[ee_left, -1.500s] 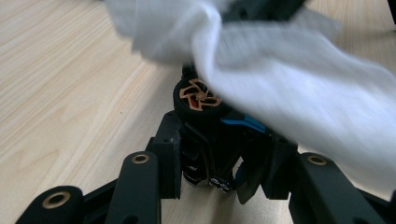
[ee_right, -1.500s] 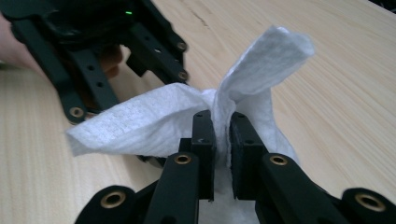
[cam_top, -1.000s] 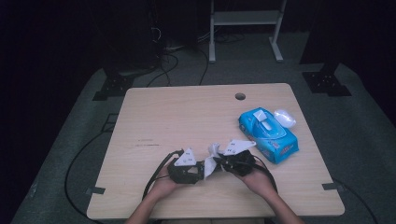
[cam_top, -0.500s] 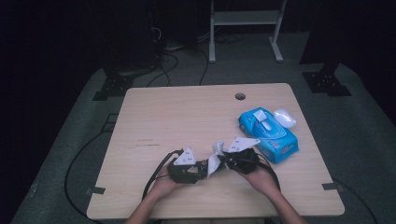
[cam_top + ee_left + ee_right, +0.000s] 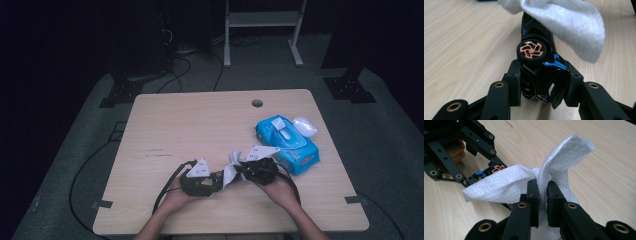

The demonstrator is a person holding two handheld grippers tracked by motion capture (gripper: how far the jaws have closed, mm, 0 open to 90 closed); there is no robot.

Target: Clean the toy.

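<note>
Left gripper (image 5: 537,86), held low and level, clamps a glossy black toy car (image 5: 537,60) while right gripper (image 5: 542,195) pinches a white wet wipe (image 5: 524,182) over it.

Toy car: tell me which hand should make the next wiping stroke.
Right, probably. The right tool pinches the white wipe, which drapes over the toy car. The left tool is clamped on the car and should just steady it.

Wooden table (image 5: 200,125) — blue wipes pack (image 5: 287,143), perhaps lidded
</note>
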